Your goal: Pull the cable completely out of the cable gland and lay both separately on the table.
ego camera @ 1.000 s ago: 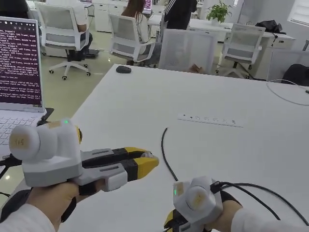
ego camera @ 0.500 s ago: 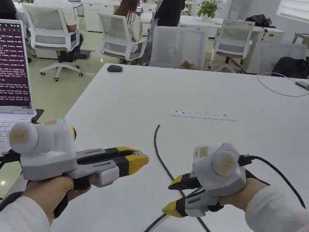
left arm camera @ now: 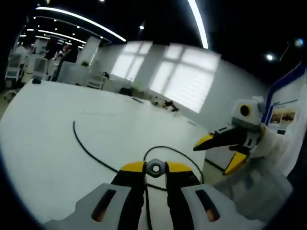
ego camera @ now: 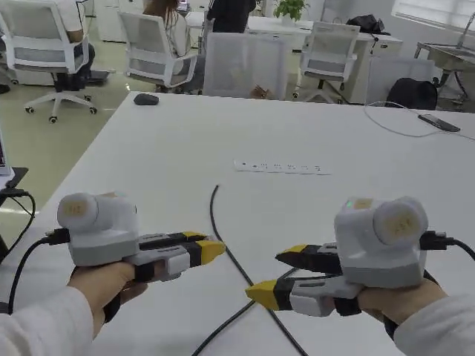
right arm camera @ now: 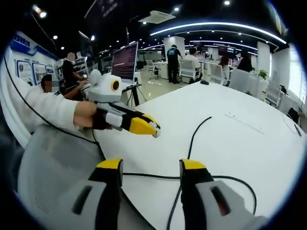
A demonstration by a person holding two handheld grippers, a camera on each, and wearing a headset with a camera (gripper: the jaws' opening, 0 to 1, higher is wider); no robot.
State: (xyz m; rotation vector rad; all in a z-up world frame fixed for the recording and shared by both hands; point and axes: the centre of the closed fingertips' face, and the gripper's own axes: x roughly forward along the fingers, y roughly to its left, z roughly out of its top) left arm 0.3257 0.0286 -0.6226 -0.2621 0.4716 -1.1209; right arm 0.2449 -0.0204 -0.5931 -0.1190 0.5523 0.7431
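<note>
Between the clenched tips of the left gripper (ego camera: 214, 249) sits the cable gland (left arm camera: 155, 167), its cable (ego camera: 211, 215) trailing beneath the open-jawed right gripper (right arm camera: 151, 166).

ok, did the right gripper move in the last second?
Yes. Against the cable, the right gripper swung from its near end out to its right side, open fingers pointing at it.

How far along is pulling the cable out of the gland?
Done: the cable lies on the table. In hand: left claw shut on the cable gland; right claw open, empty, over the cable. Whether the cable is out of the gland I cannot tell. Left: lay the gland down separately.
</note>
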